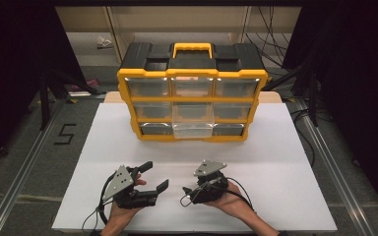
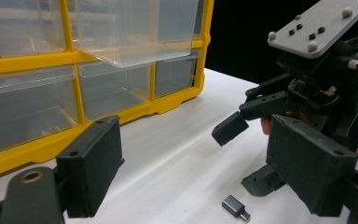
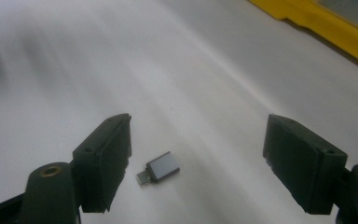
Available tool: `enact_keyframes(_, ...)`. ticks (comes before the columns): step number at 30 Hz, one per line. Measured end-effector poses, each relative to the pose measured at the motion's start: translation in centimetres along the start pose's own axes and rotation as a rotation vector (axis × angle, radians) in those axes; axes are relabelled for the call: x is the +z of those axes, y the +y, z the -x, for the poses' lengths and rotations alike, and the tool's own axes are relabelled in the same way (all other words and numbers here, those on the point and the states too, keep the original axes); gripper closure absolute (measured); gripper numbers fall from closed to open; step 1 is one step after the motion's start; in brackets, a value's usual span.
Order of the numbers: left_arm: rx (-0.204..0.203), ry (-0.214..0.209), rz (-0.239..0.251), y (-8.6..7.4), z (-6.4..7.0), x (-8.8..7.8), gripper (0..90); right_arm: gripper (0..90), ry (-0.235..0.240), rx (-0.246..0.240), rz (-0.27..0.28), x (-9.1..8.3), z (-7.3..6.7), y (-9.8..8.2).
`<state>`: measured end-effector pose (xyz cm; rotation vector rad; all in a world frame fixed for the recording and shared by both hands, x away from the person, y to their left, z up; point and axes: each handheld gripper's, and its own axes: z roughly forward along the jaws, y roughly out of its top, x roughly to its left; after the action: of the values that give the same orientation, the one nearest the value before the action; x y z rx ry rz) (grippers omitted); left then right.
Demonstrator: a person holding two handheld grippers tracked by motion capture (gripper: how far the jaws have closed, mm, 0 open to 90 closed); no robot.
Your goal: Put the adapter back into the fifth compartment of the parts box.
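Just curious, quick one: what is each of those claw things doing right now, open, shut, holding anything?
Left gripper: open, holding nothing.
Right gripper: open, holding nothing; a small grey adapter lies on the table between its jaws.

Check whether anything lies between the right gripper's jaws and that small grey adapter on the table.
Nothing visible does. In the right gripper view the right gripper is open, and the grey adapter lies on the bare white table between its jaws, close to the left one.

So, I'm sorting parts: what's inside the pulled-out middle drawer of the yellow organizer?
The clear drawer in the organizer looks empty from the left gripper view, though its upper part is cut off. The small grey adapter lies on the table between the right tool's open jaws.
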<state>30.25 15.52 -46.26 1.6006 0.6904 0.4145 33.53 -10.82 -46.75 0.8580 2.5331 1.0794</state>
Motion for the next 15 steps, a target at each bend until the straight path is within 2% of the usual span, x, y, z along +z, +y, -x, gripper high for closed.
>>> enact_keyframes(7, 0.009, 0.0, 0.002, 0.0, 0.1, 0.0, 17.8, 27.3, 0.01, -0.025, -0.042, 1.2, 0.0, 0.1)
enact_keyframes(15, 0.013, 0.001, 0.001, 0.0, 0.1, 0.0, 17.8, 29.1, 0.009, -0.026, -0.083, 2.2, 0.1, 0.3)
